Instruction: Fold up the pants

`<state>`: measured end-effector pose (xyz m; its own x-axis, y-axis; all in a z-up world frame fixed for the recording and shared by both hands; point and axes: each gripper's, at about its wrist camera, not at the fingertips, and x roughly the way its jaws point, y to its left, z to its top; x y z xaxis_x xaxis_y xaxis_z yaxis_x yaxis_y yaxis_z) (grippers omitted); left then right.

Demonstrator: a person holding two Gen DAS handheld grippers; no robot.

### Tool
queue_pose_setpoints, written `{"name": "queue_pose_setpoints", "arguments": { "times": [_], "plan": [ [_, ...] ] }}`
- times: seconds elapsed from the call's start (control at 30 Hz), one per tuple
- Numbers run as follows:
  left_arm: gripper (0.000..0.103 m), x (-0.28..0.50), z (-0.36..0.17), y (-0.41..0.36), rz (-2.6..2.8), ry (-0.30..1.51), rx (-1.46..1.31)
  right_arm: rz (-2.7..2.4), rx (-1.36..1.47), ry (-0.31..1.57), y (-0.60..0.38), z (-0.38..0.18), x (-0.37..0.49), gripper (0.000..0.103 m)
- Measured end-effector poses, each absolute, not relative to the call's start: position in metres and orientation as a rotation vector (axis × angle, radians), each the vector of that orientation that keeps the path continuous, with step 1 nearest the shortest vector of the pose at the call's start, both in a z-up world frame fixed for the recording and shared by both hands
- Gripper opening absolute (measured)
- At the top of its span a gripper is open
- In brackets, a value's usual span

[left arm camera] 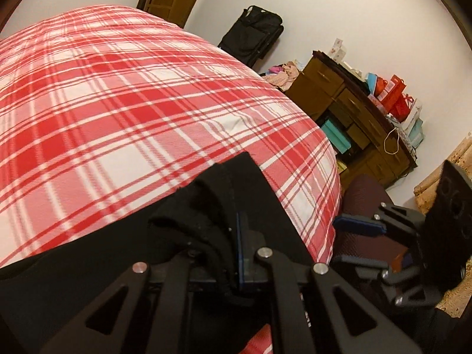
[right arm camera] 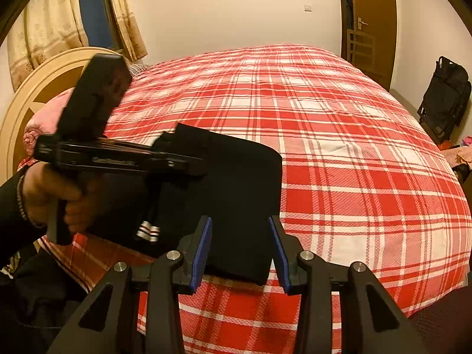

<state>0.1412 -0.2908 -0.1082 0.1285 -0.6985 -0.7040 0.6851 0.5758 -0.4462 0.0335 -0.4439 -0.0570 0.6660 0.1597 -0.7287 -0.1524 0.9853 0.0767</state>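
The black pants [right arm camera: 236, 183] lie folded into a compact stack on the near part of a red-and-white plaid bed [right arm camera: 339, 135]. A small white-striped logo shows on their left side. My left gripper [left arm camera: 227, 236] is shut on a bunched fold of the pants [left arm camera: 206, 200]; in the right wrist view it [right arm camera: 188, 159] comes in from the left over the stack. My right gripper [right arm camera: 240, 250] is open, its blue pads either side of the stack's near edge without gripping it. It also shows in the left wrist view [left arm camera: 354, 242] off the bed's right edge.
A wooden dresser [left arm camera: 354, 112] with boxes and bags stands right of the bed. A black suitcase [left arm camera: 253, 32] leans on the wall. A dark red chair [left arm camera: 362, 200] is by the bed corner. The headboard [right arm camera: 44, 88] and a pink pillow are at left.
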Motion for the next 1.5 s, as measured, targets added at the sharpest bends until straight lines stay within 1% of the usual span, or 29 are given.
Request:
{"name": "queue_pose_setpoints", "arguments": {
  "times": [0.4,0.9,1.5],
  "plan": [
    [0.007,0.136,-0.103,-0.242,-0.973,1.02,-0.037,0.172,-0.029,0.845,-0.418,-0.07,0.037,0.041],
    [0.006,0.131,-0.095,-0.189,-0.933,0.98,-0.015,0.167,-0.081,0.837,-0.394,-0.063,0.037,0.041],
    [0.006,0.136,-0.094,-0.107,-0.863,0.983,-0.095,0.222,-0.117,0.847,-0.354,-0.07,0.044,0.041]
  ]
}}
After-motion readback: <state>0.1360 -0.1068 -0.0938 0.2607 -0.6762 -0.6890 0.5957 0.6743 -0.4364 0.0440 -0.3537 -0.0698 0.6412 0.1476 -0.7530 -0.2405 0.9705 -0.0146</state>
